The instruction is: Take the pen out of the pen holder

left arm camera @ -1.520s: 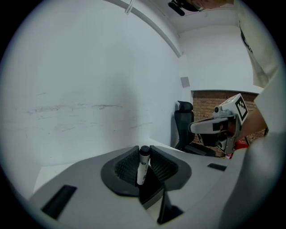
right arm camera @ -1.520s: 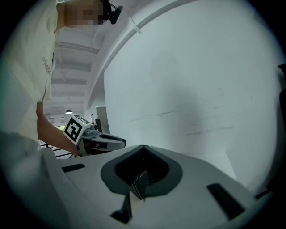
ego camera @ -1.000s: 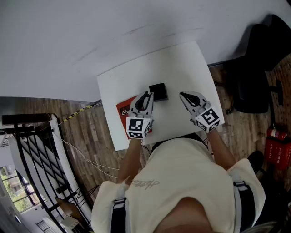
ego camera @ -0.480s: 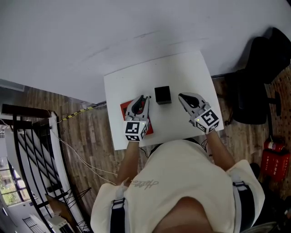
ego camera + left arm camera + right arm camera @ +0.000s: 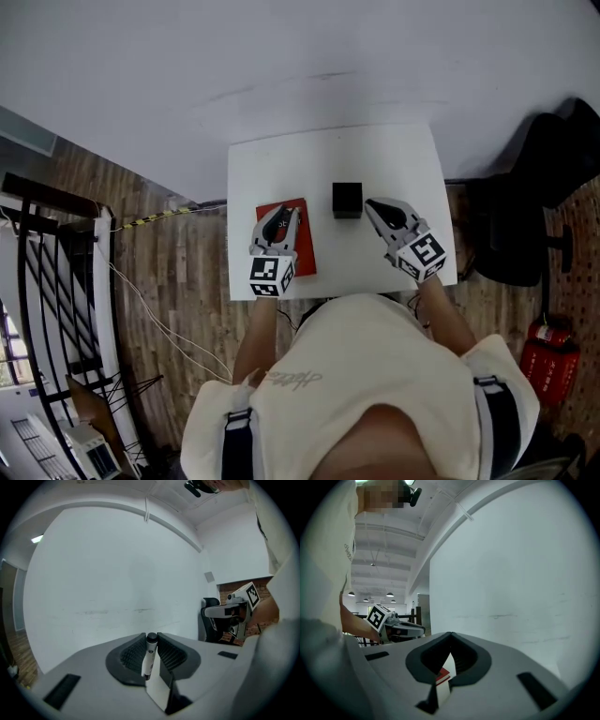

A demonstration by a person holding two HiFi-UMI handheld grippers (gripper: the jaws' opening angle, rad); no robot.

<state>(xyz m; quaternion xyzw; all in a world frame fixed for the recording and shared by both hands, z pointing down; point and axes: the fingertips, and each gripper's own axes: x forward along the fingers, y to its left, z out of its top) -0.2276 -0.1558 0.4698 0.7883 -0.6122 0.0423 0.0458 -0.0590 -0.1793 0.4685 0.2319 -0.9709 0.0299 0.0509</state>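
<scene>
- The left claw (image 5: 151, 638) is closed on a pen (image 5: 149, 659); the ribbed pads press its white barrel from both sides.
- The pen stands nearly upright in that grip, black cap on top and lower end hanging free below the pads.
- The right claw (image 5: 450, 634) is closed with its tips meeting, and there is nothing between them.
- In the head view the left claw hangs over a red book (image 5: 305, 248) on the tabletop (image 5: 375, 155); the pen is too small to pick out there, so it is probably above the book too.
- The black holder (image 5: 347, 200) sits just beyond the book's far right corner, apart from the pen, with the right claw's tip near its right side.
- Past the tabletop's far edge is a plain white wall (image 5: 281, 56).
- A dark chair (image 5: 525, 206) stands off the tabletop's right side.
</scene>
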